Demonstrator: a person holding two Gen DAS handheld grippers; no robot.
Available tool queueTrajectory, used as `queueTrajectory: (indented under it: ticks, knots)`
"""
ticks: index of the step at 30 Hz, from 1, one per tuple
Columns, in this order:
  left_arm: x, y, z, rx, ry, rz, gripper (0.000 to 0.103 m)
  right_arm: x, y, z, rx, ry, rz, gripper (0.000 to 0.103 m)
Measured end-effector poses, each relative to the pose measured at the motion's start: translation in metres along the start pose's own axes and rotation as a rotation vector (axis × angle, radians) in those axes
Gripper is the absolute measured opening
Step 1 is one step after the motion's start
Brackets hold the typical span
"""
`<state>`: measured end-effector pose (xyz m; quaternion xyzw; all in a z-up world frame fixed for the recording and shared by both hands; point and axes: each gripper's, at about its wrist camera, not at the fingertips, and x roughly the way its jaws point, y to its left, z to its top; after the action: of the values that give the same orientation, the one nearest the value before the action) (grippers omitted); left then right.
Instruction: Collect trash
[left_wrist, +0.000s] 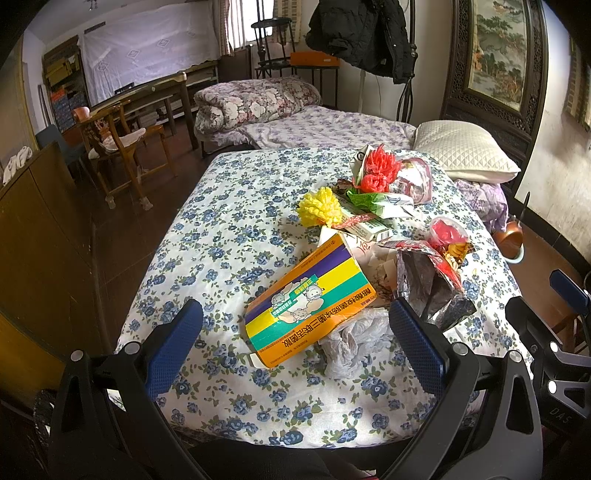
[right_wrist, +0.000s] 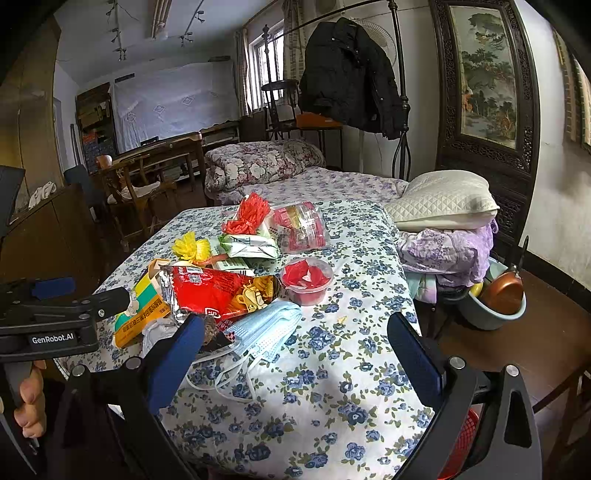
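Both your left gripper (left_wrist: 295, 332) and right gripper (right_wrist: 295, 350) hang spread and empty over the flowered table (right_wrist: 332, 424), where trash sits heaped: box (left_wrist: 306, 299), snack bag (right_wrist: 218, 291), mask (right_wrist: 269, 328). Its loose straps may snag; the cup (right_wrist: 306, 282) may tip.

Home bedroom: bed (right_wrist: 332, 181) w/ pillow (right_wrist: 443, 201), folded quilt (left_wrist: 255, 99), coat (right_wrist: 347, 74) on rack.

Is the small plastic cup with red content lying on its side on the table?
No, the plastic cup stands upright on the flowered tablecloth, its open mouth upward.
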<state>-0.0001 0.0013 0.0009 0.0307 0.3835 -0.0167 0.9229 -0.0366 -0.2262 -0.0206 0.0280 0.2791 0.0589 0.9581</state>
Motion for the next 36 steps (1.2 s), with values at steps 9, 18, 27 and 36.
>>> queueTrajectory:
  ticks: [9, 18, 27, 36]
  knots:
    - [0.0, 0.0, 0.0, 0.001, 0.0, 0.0, 0.097, -0.002, -0.001, 0.0, -0.001, 0.002, 0.0, 0.097]
    - [0.001, -0.001, -0.003, 0.002, 0.001, -0.01, 0.097, -0.001, -0.001, 0.0, 0.0, 0.003, 0.0, 0.097]
    - [0.008, 0.009, -0.003, 0.113, 0.064, -0.156, 0.097, 0.001, -0.019, 0.0, 0.065, 0.006, 0.014, 0.097]
    - [0.032, 0.013, 0.001, 0.347, 0.153, -0.129, 0.097, 0.001, -0.033, 0.002, 0.137, 0.006, 0.07, 0.097]
